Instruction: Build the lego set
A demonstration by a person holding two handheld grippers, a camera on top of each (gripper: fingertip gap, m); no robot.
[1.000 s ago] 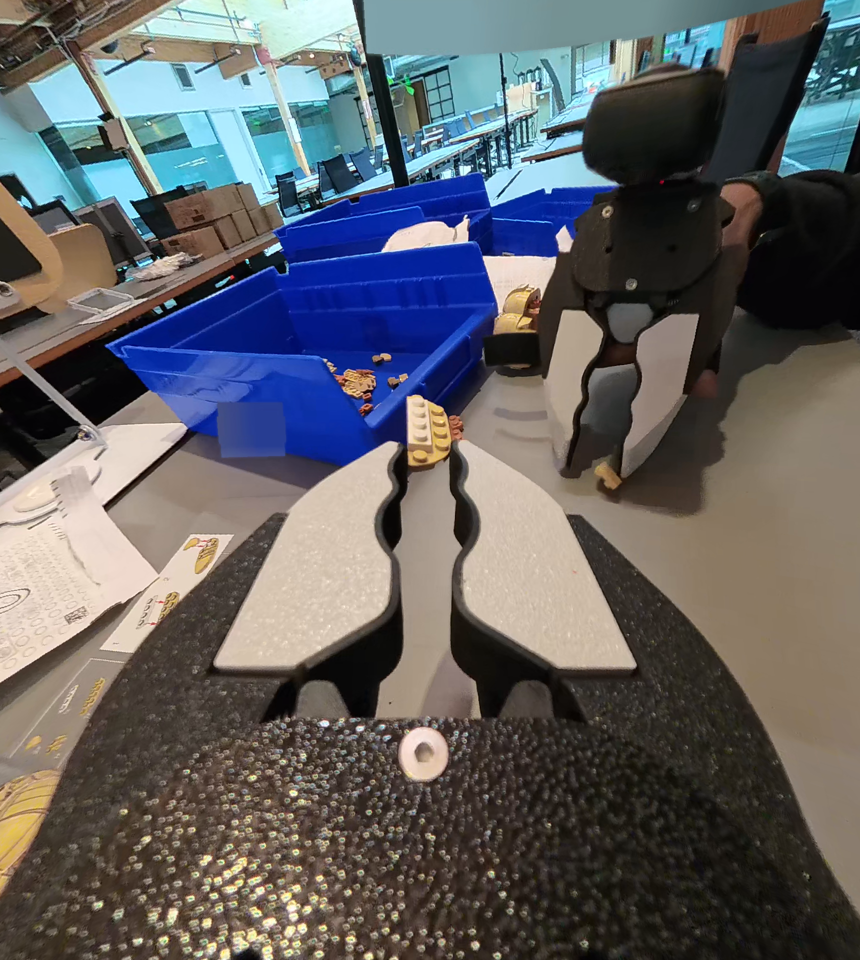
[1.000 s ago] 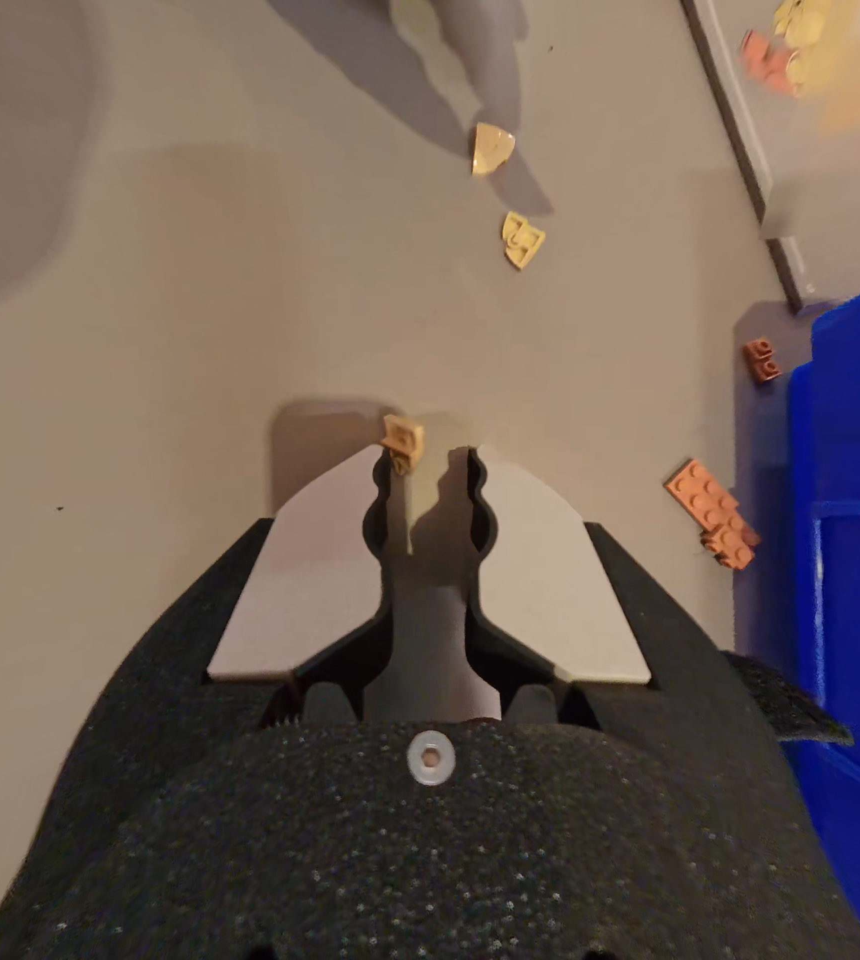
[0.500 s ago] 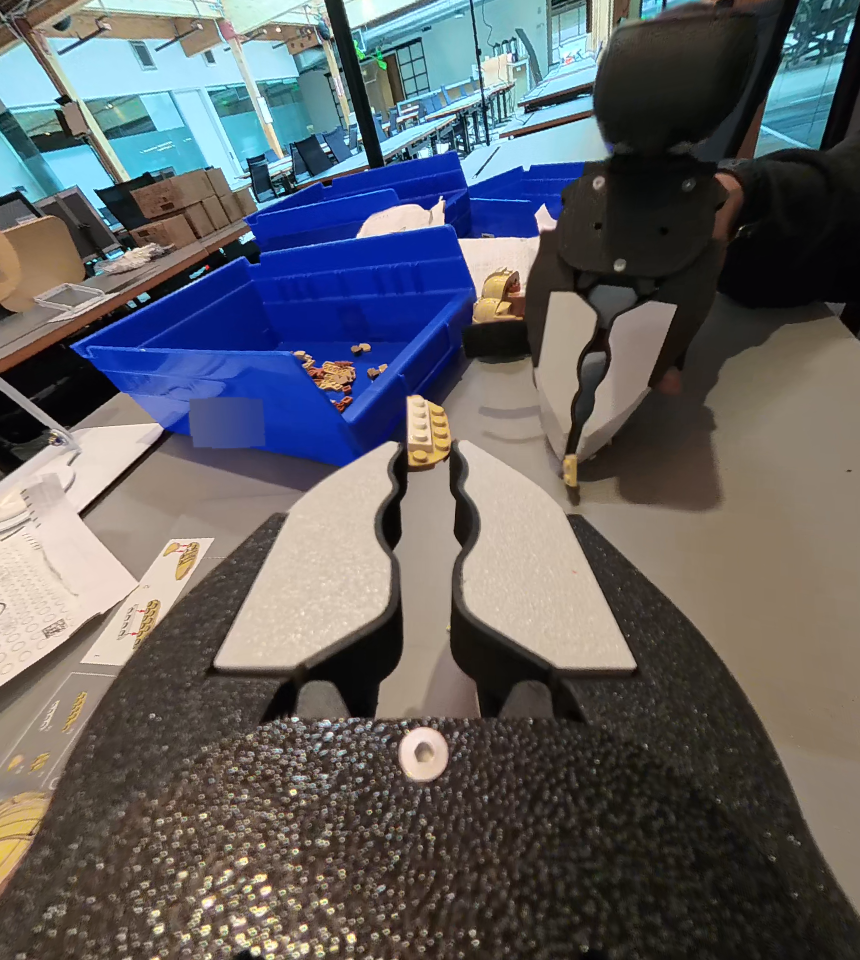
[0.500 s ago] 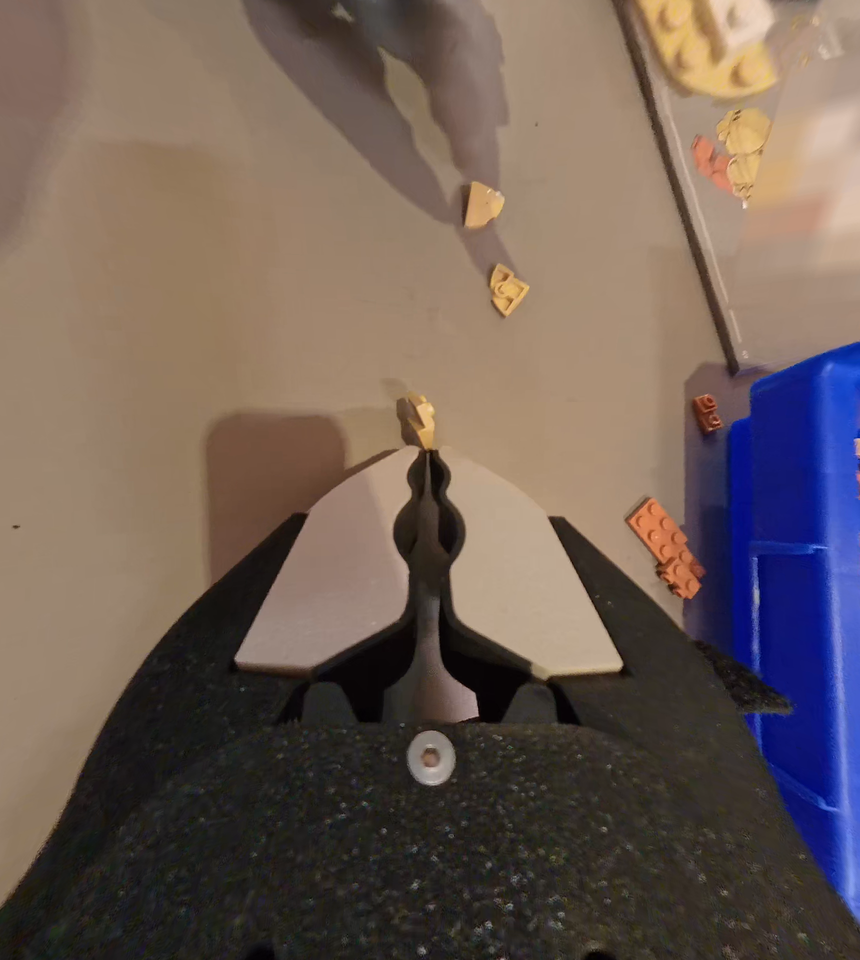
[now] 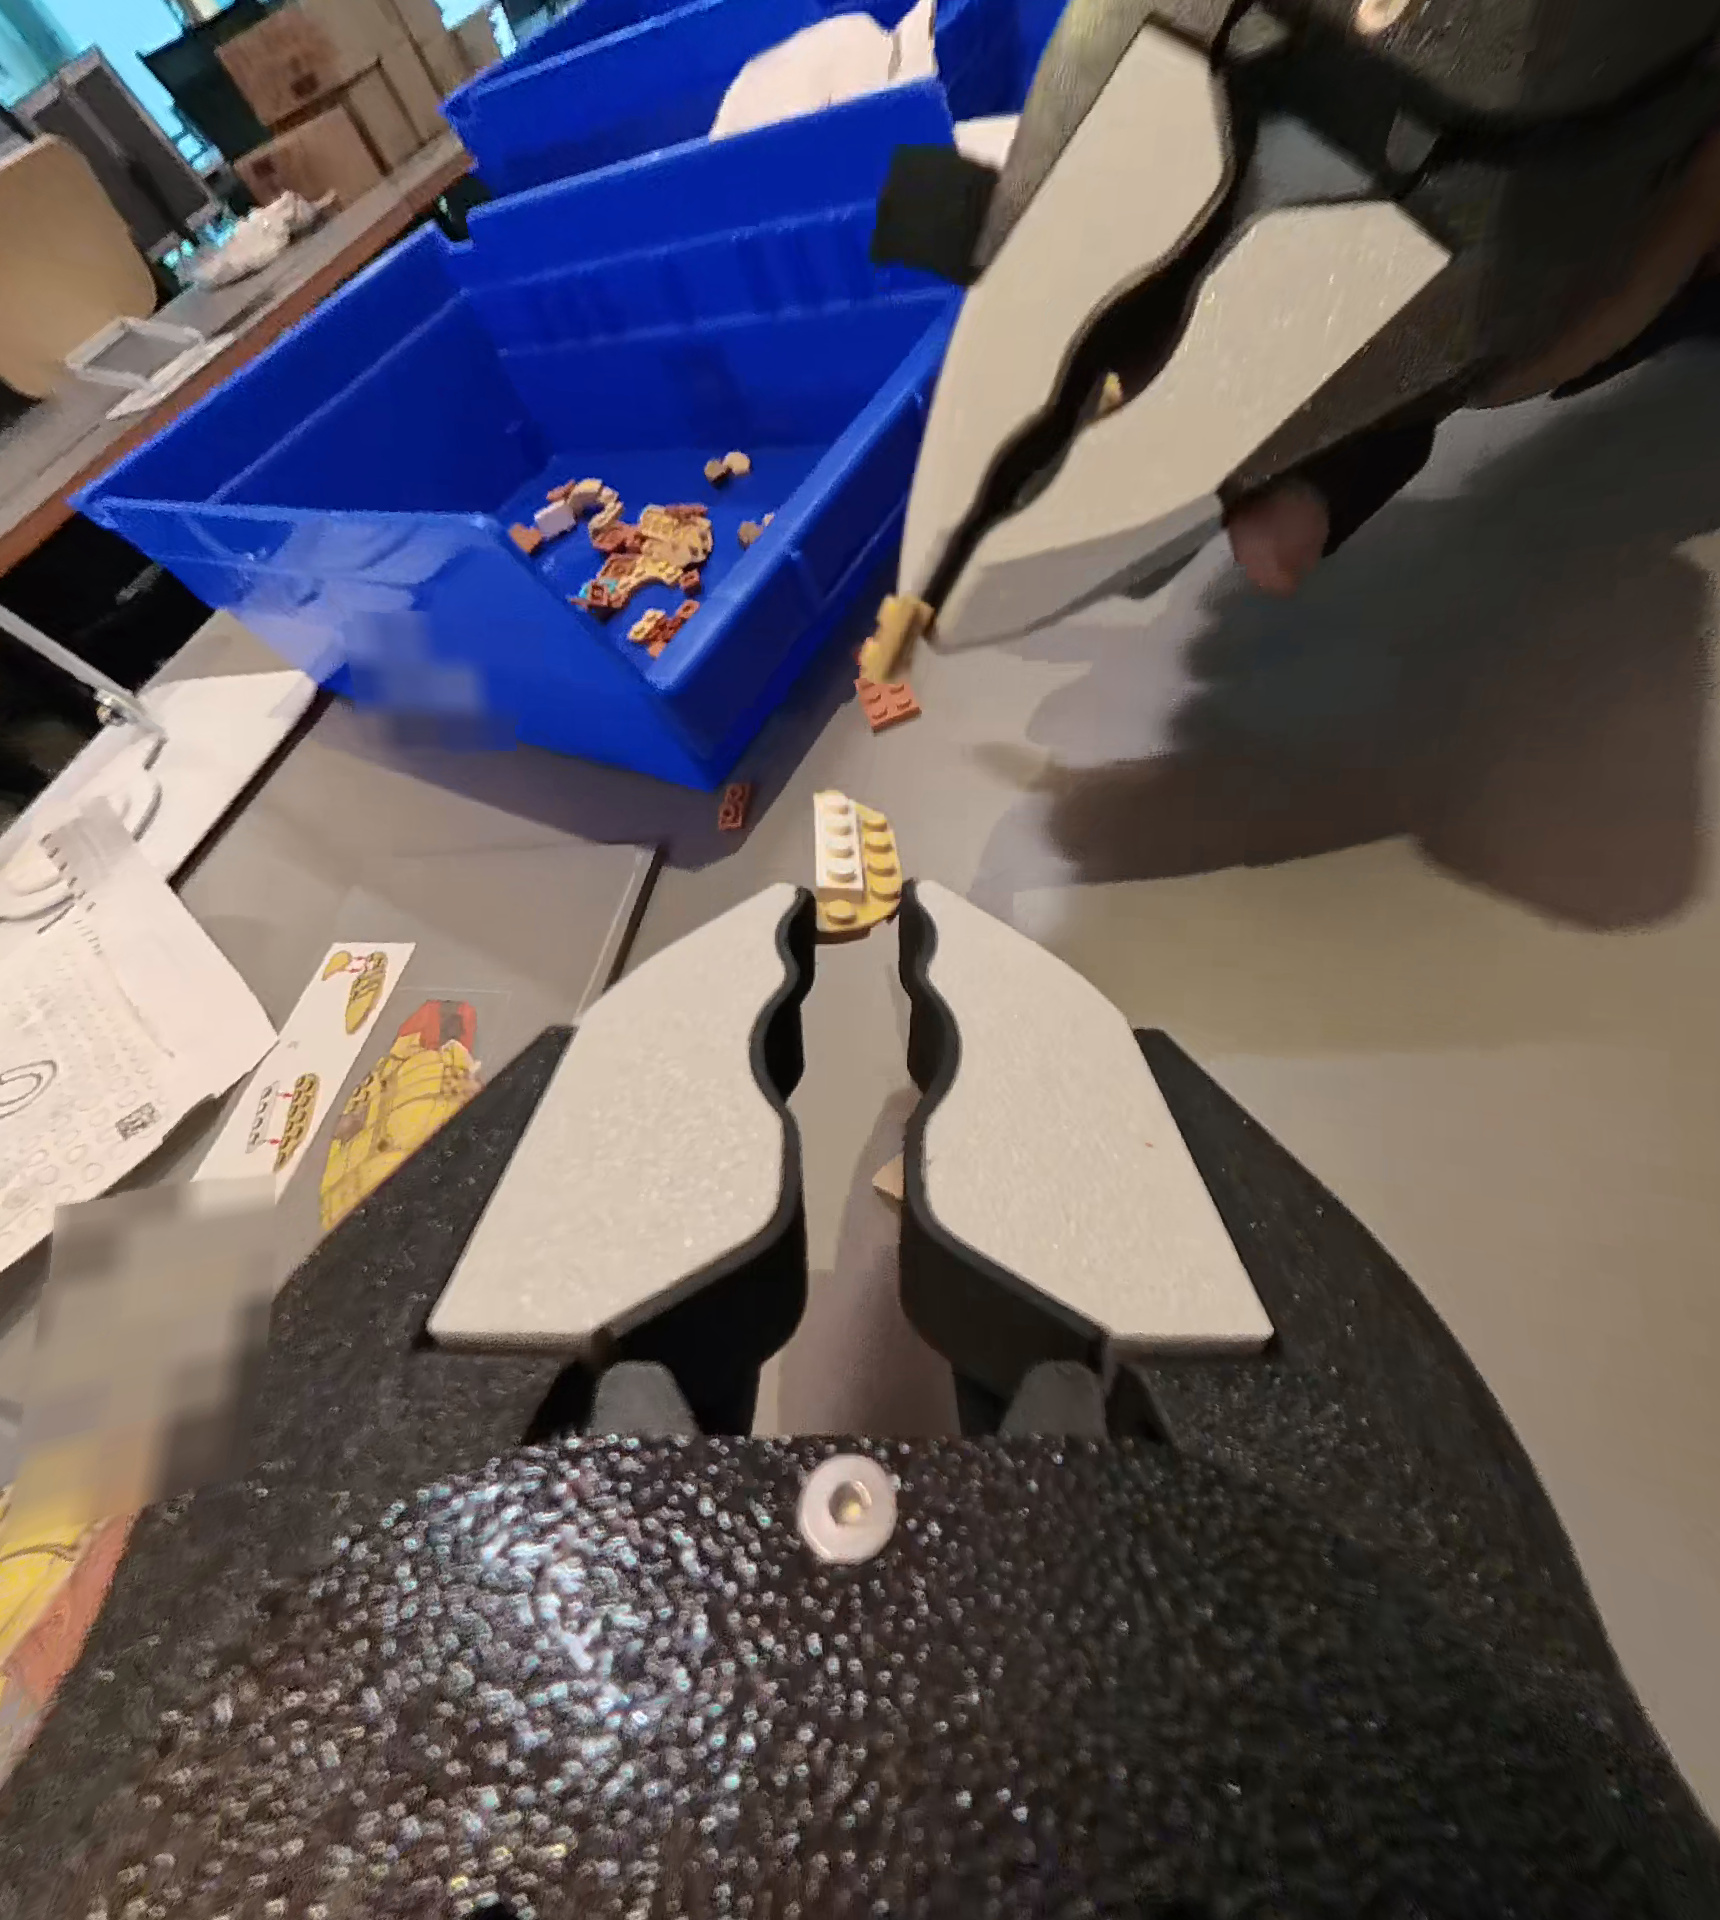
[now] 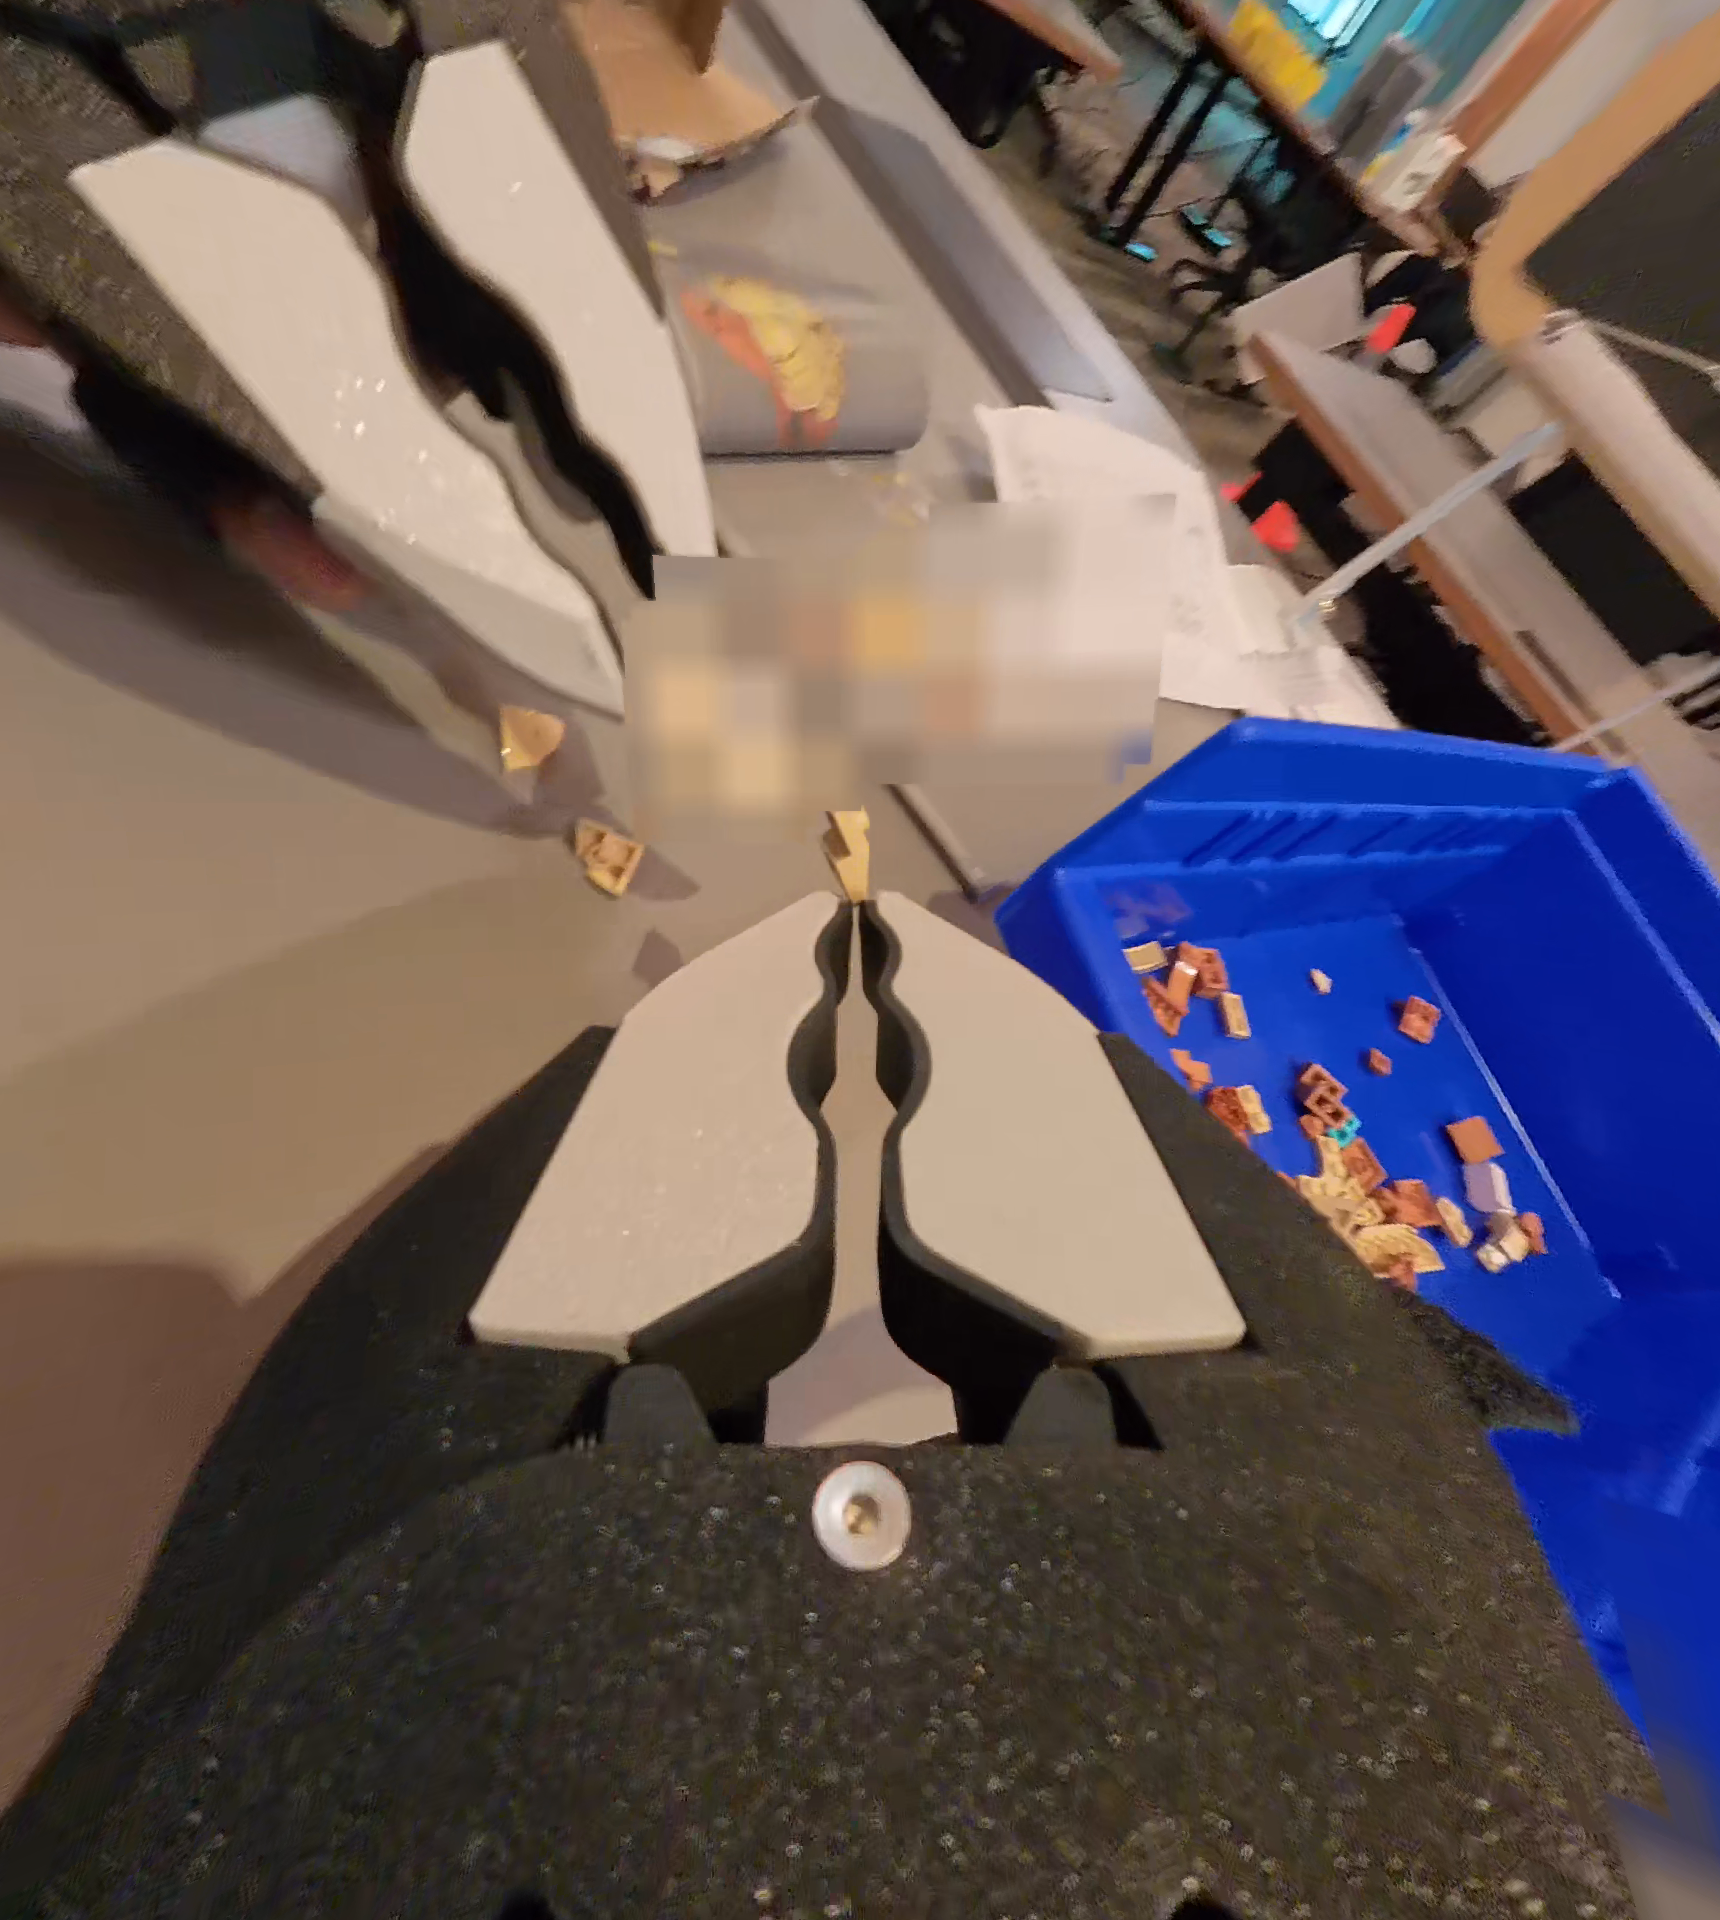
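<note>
My left gripper [image 5: 857, 906] is shut on a tan and white studded plate assembly [image 5: 854, 857], held a little above the grey table [image 5: 1355, 1143]. My right gripper [image 6: 856, 906] is shut on a small tan piece [image 6: 850, 847] that sticks out past its tips. In the left wrist view the right gripper [image 5: 923, 623] hangs at the upper right with the tan piece [image 5: 895, 636] at its tips, just beyond my assembly. In the right wrist view the left gripper [image 6: 643, 613] is at the upper left; a mosaic patch hides what it holds.
A blue bin [image 5: 336, 520] with several loose brown and tan pieces [image 6: 1355, 1174] stands beside both grippers. A brown plate [image 5: 887, 701] and a small brown piece [image 5: 734, 805] lie by the bin. Two loose tan pieces [image 6: 610, 854] [image 6: 529, 738] lie on the table. Instruction sheets [image 5: 56, 1091] lie at the left. Some 6 cm of space lies between my two pairs of fingers.
My right gripper has shut on the small tan piece, lifted it off the table and swung toward the left gripper. The left gripper has tilted down, still holding the assembly.
</note>
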